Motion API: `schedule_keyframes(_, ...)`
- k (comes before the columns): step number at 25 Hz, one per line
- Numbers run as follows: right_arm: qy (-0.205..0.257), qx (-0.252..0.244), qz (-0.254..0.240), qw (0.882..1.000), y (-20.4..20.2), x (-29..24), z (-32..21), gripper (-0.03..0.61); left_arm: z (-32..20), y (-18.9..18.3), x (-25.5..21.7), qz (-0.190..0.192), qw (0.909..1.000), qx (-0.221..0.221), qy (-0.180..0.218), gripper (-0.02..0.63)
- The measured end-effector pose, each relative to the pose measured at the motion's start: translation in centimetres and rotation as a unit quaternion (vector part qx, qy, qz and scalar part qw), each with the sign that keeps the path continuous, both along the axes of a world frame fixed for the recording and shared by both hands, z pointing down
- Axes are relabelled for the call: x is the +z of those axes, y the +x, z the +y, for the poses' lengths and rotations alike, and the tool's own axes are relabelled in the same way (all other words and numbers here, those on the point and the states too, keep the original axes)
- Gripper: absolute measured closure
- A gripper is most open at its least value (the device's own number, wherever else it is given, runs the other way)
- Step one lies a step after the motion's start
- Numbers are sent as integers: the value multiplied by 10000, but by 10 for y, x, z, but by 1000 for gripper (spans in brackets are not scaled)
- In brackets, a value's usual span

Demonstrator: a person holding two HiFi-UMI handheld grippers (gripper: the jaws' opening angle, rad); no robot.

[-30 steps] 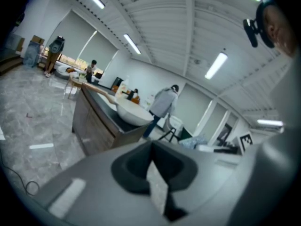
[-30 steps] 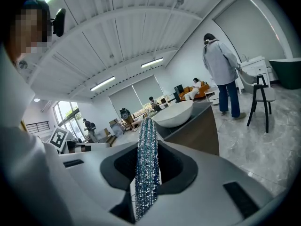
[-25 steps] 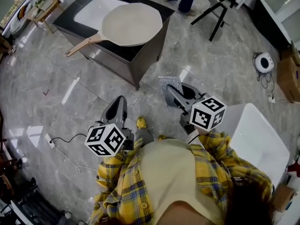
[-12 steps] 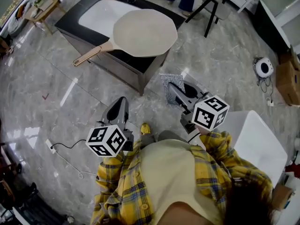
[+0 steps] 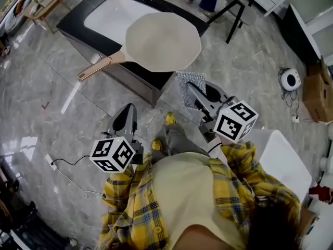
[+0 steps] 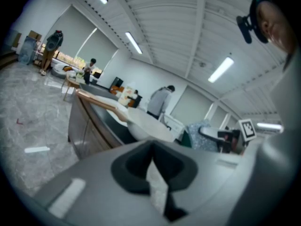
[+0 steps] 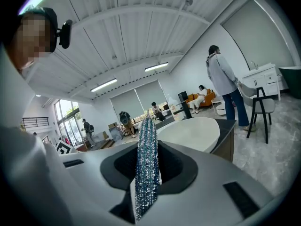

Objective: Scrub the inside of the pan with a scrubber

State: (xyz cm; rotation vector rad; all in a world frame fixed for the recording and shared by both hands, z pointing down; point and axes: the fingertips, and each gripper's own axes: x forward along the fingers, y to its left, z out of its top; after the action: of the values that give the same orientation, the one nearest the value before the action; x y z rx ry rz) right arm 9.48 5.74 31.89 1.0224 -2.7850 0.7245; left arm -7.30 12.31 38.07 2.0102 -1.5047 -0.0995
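Silver mesh scrubber [image 5: 188,80] is pinched edge-on in the right gripper [image 5: 195,95], with the pad sticking up past the tips. Left gripper [image 5: 126,116] is clenched on nothing: its own view shows the pads meeting with no object between them. Pan [image 5: 164,40] sits ahead of both, cream inside facing up, under it the near corner of a dark counter [image 5: 78,25]. Its wooden handle [image 5: 96,67] juts out from the pan on the left gripper's side. Scrubber is near the pan's near rim but apart from it and not over the bowl. Left gripper is further from the pan and well short of the handle. Pan inside looks plain from here, no suds or marks I can make out, so I can't judge dirt. Progress read: tool pickup is done, scrubbing not started, no contact between scrubber and pan. Left to do, my guess: carry the scrubber over the rim and down onto the inside, then work the pad across the whole surface. The left gripper would probably steady the handle, and its jaws need to part first. Risk: pan seems to overhang the counter corner, so pressing on it unsteadied could tip or slide it.
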Motion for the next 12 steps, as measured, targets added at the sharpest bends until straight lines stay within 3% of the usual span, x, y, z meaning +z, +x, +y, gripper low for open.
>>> schedule_keyframes(12, 0, -740, -177, 9971, -20, 2, -96, 494, -74, -9, -5, -210, 9978, -631, -69, 606)
